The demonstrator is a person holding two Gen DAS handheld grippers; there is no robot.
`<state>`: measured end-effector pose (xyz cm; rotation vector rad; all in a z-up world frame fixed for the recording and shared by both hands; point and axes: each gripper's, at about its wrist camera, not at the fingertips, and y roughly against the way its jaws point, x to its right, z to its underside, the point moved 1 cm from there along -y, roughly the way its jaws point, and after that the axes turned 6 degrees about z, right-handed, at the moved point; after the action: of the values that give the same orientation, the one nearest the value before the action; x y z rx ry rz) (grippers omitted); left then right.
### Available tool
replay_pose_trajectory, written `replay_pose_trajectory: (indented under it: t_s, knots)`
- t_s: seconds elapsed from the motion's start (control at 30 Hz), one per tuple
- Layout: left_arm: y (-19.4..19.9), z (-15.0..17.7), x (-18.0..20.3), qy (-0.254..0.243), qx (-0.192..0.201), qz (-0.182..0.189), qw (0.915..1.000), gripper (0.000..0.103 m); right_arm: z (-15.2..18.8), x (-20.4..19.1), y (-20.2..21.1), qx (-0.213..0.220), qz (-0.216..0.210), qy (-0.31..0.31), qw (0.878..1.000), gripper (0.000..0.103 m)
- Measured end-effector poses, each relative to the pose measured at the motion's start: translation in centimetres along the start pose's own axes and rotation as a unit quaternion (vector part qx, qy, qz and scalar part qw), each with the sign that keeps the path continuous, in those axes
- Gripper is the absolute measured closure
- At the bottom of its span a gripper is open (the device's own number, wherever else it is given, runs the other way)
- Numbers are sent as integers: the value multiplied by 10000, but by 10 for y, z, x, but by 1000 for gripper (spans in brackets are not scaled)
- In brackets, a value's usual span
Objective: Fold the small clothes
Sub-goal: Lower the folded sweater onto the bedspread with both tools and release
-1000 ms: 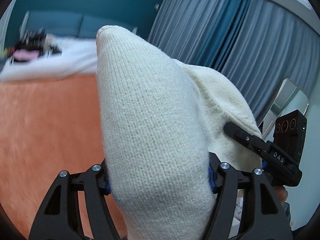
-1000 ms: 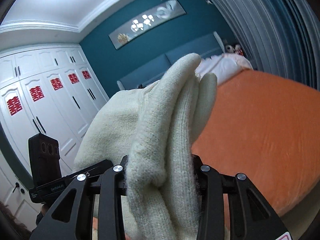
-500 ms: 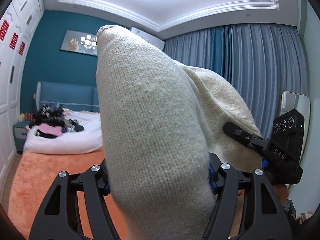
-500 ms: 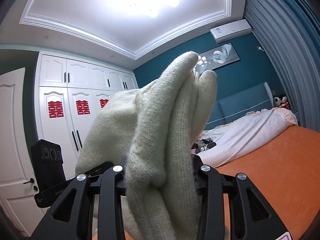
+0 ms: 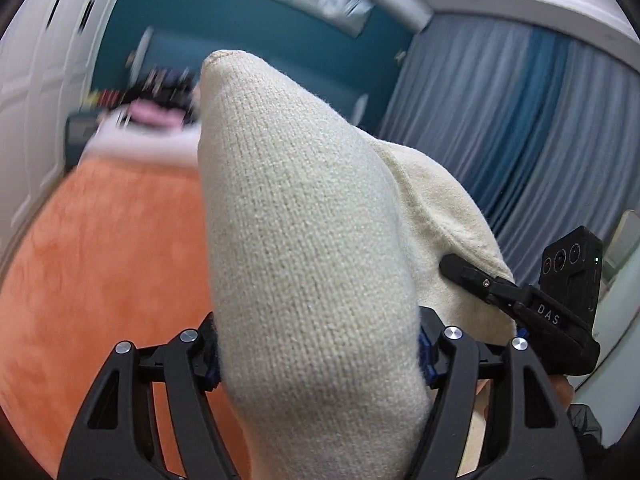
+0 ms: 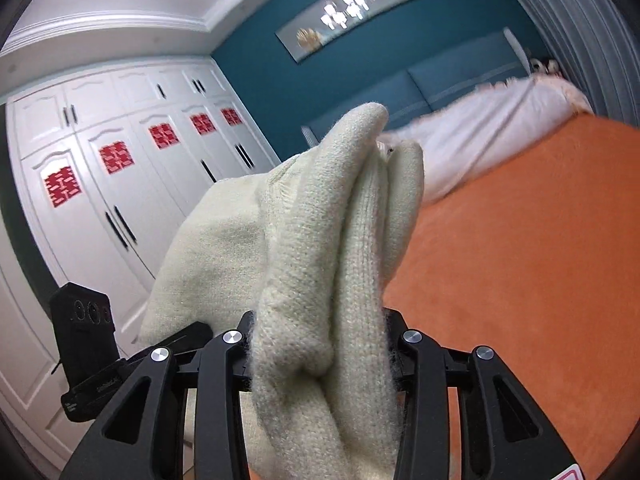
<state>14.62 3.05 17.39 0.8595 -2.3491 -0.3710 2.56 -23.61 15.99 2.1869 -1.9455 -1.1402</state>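
Cream knit garment (image 5: 304, 264) is held off the orange bedspread (image 5: 100, 264), stretched between both tools. The left gripper (image 5: 320, 356) is clamped tight on one broad fold of it; the right gripper (image 6: 320, 344) is closed on a thicker bunch of several layers (image 6: 344, 240). Which kind of garment it is cannot be told. Judging by its slump, it will handle soft, limp and light — fuzzy, ribbed wool-like knit that grips the pads rather than slipping, though it may stretch. Corners or hem edges look like the best places to hold, keeping layers even. Behind are grey-blue pleated curtains (image 5: 500, 128), smooth white wardrobe doors (image 6: 120, 200) and a teal wall (image 6: 340, 68)
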Motion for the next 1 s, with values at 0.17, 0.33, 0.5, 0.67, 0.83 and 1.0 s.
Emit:
replay_pose_trajectory:
  t_s: [0.17,0.33,0.5,0.67,0.83,1.0]
  knots:
    - [-82,136,-90,1274,-1448,-971,9764,40,116,100,-84,-1784,1264,-648,9736,65]
    - [-20,170,-77,1136,-862,-990,9848,33,141,113,-31,-1392,1088,-774,9812,53]
    - [-11,169,-60,984,-978,-1178,9833,30,144,110,-22,-1466,1051,-671,9813,50]
    - [-36,171,-62,869,-1293,-1486,9765,32,140,106,-32,-1780,1053,-455,9773,81]
    - [-35,177,-60,841,-1422,-1633,9727,33,128,86,-5,-1510,925,-86,9842,85]
    - [-49,193,-63,816,-1764,-1835,9636,31,169,121,-31,-2037,1382,-270,9689,83]
